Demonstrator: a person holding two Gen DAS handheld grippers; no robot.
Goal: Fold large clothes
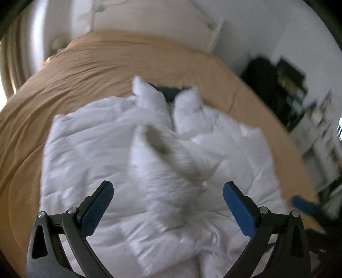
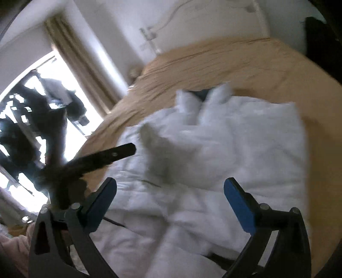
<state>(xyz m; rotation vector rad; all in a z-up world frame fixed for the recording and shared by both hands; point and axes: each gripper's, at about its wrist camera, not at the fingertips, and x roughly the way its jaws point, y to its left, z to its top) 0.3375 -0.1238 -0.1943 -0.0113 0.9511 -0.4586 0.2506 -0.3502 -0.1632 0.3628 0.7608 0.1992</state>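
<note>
A large white puffy jacket [image 1: 106, 149] lies spread on the tan bed cover [image 1: 85, 64], collar at the far side with a dark lining showing. A sleeve with a grey cuff [image 1: 158, 145] lies folded across its middle. My left gripper [image 1: 167, 198] hovers open above the jacket's near half, holding nothing. In the right wrist view the same jacket [image 2: 245, 149] lies on the bed [image 2: 235, 64], the sleeve's grey cuff [image 2: 154, 154] at its left. My right gripper [image 2: 170, 196] is open and empty above the jacket's near part. The left gripper's dark body [image 2: 100, 158] shows at left.
A white headboard [image 1: 149, 19] and wall stand behind the bed. Dark luggage and cluttered white shelves [image 1: 299, 102] stand to the right of the bed. A bright window with beige curtain [image 2: 70, 64] is on the left. A blue object [image 1: 303, 203] shows at the bed's right edge.
</note>
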